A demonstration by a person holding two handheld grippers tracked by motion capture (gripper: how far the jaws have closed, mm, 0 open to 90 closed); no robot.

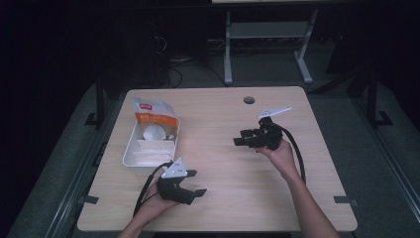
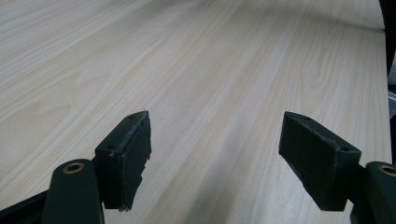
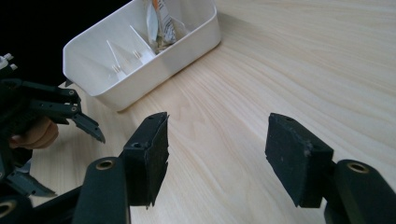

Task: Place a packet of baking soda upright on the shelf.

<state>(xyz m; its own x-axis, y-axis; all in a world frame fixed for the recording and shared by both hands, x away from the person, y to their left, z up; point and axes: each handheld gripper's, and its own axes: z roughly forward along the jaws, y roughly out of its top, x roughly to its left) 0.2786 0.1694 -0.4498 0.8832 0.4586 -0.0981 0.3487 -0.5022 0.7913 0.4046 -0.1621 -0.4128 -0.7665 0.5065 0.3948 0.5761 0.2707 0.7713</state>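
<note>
A white bin stands at the table's left side. An orange and white bag leans in its far end, with white packets lying nearer. My left gripper rests low near the front edge, just right of the bin, jaws open with nothing between them. My right gripper is held over the middle right of the table, pointing left toward the bin, jaws wide open and empty. In the right gripper view the bin lies ahead and the left gripper's fingers show at the left.
The light wood table has a round cable hole near its far edge. A white desk frame stands on the floor behind it. Dark floor surrounds the table.
</note>
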